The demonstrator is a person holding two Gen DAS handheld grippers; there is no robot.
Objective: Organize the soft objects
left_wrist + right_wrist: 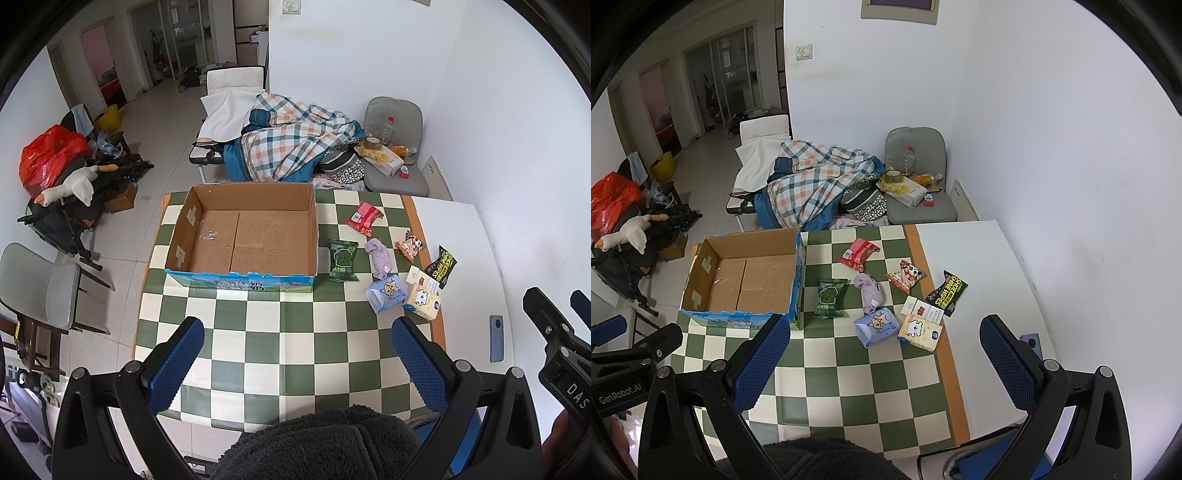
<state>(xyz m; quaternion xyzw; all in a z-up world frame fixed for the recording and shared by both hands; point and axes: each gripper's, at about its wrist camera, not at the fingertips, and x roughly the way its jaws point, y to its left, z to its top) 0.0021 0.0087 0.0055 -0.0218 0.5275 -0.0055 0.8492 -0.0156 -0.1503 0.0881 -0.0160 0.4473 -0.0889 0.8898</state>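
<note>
An empty cardboard box (243, 236) (742, 280) stands on the green-and-white checkered table (280, 332) (857, 384). To its right lie soft items: a green packet (342, 260) (829, 298), a red packet (364, 218) (857, 254), a lilac sock (380, 260) (870, 291), a blue tissue pack (386, 293) (876, 326), a yellow tissue pack (423, 301) (920, 332), an orange snack bag (409, 249) (905, 276) and a black wipes packet (441, 266) (946, 293). My left gripper (297, 363) is open and empty above the table's near part. My right gripper (884, 363) is open and empty, short of the items.
A phone (496, 338) (1030, 341) lies on the white strip at the table's right. A grey chair (397, 147) with a bottle and clutter and a plaid blanket (291, 140) lie behind the table. A grey chair (40, 288) stands at left.
</note>
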